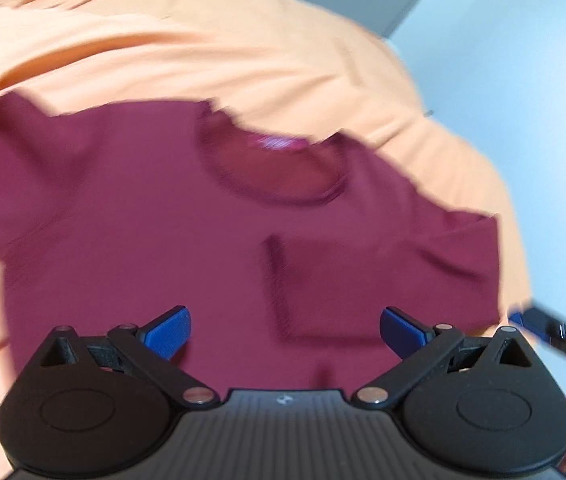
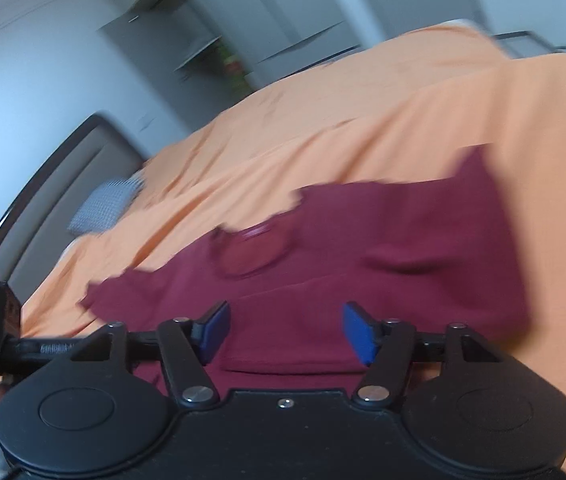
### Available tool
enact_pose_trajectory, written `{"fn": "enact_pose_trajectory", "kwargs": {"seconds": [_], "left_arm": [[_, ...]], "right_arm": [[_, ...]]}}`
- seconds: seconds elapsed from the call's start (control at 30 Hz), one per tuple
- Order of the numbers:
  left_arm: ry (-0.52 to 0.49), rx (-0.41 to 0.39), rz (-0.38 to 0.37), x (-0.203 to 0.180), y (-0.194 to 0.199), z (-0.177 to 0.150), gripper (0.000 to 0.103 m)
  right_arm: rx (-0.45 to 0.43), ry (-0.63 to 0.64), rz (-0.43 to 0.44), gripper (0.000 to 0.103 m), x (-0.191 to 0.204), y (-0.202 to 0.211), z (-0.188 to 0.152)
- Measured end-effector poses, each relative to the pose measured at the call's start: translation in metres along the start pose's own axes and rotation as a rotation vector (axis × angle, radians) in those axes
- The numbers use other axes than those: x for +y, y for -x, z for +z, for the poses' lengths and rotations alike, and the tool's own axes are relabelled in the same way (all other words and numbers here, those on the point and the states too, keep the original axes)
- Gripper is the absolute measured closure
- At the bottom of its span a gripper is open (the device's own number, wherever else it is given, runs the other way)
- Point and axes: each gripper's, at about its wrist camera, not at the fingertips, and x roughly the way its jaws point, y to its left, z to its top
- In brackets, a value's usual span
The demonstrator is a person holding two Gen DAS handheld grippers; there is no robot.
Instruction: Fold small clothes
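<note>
A maroon T-shirt (image 1: 163, 216) lies spread face up on an orange bedsheet (image 1: 203, 48), its round collar (image 1: 275, 168) toward the far side and a chest pocket (image 1: 335, 284) near my left gripper. My left gripper (image 1: 285, 332) hovers over the shirt's body, blue pads wide apart, nothing between them. In the right wrist view the same T-shirt (image 2: 363, 248) shows with one sleeve rumpled at the right. My right gripper (image 2: 287, 332) is above the shirt's lower part, open and empty. Both views are motion-blurred.
The orange bedsheet (image 2: 363, 112) covers a bed with a dark headboard (image 2: 63, 168) and a grey checked pillow (image 2: 103, 204) at its left. Grey cupboards and shelves (image 2: 203, 40) stand behind the bed. The other gripper's tip (image 1: 555, 332) shows at the right edge of the left wrist view.
</note>
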Motion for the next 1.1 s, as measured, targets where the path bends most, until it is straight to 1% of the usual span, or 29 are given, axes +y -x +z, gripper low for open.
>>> {"fn": "enact_pose_trajectory", "kwargs": {"seconds": [0.03,0.1,0.17,0.27,0.3,0.37,0.5,0.6,0.63,0.67,0.7,0.73,0.83,0.87,0.9,0.93,0.97,1.0,1.03,1.07,1.1], "left_arm": [[-0.023,-0.001,-0.016,-0.005,-0.010,0.004,0.001],[-0.059,0.030,-0.010,-0.010,-0.031,0.009,0.005],[-0.061,0.058,-0.028,-0.009,-0.049,0.009,0.025],[-0.008,0.105,-0.082,0.003,-0.070,0.006,0.036],[0.002,0.112,-0.086,0.006,-0.075,0.006,0.036],[0.014,0.119,-0.085,0.011,-0.084,0.007,0.042],[0.058,0.122,-0.102,0.022,-0.096,0.007,0.042],[0.040,0.104,-0.093,0.018,-0.100,0.003,0.045],[0.024,0.096,-0.081,0.016,-0.099,0.003,0.071],[0.017,0.093,-0.055,0.017,-0.096,0.004,0.100],[0.041,0.088,-0.069,0.021,-0.091,0.006,0.100],[0.071,0.067,-0.091,0.027,-0.082,0.009,0.100],[0.092,-0.046,-0.089,0.042,-0.041,0.023,0.100],[0.105,-0.085,-0.071,0.052,-0.025,0.028,0.100],[0.122,-0.119,-0.032,0.064,-0.012,0.033,0.100],[0.145,-0.141,0.022,0.079,-0.002,0.038,0.100],[0.176,-0.146,0.083,0.095,0.005,0.043,0.100],[0.208,-0.136,0.129,0.110,0.008,0.046,0.100],[0.237,-0.117,0.156,0.124,0.009,0.049,0.100],[0.256,-0.100,0.168,0.133,0.009,0.050,0.100],[0.253,-0.095,0.180,0.137,0.009,0.051,0.100]], "right_arm": [[-0.010,-0.013,-0.031,0.034,-0.011,0.012,0.001],[-0.017,-0.030,-0.084,0.030,-0.032,0.031,-0.002],[-0.023,-0.041,-0.122,0.029,-0.043,0.049,-0.008],[-0.025,-0.051,-0.152,0.029,-0.051,0.063,-0.020],[-0.024,-0.057,-0.156,0.029,-0.052,0.066,-0.023],[-0.019,-0.070,-0.155,0.029,-0.050,0.063,-0.028],[-0.009,-0.075,-0.142,0.029,-0.041,0.055,-0.029],[-0.001,-0.070,-0.132,0.029,-0.035,0.047,-0.028],[0.001,-0.070,-0.129,0.029,-0.034,0.046,-0.028],[0.003,-0.071,-0.127,0.029,-0.033,0.045,-0.027],[0.004,-0.070,-0.127,0.029,-0.032,0.043,-0.026],[0.003,-0.067,-0.126,0.029,-0.031,0.043,-0.024],[-0.010,-0.057,-0.124,0.029,-0.029,0.042,-0.018],[-0.014,-0.055,-0.124,0.029,-0.029,0.042,-0.016],[-0.017,-0.055,-0.125,0.029,-0.029,0.041,-0.013],[-0.021,-0.055,-0.125,0.029,-0.030,0.039,-0.011],[-0.026,-0.055,-0.125,0.029,-0.031,0.038,-0.009],[-0.030,-0.053,-0.126,0.029,-0.032,0.035,-0.006],[-0.033,-0.053,-0.124,0.029,-0.033,0.032,-0.004],[-0.036,-0.057,-0.121,0.029,-0.035,0.027,0.000],[-0.038,-0.062,-0.118,0.029,-0.038,0.021,0.004]]}}
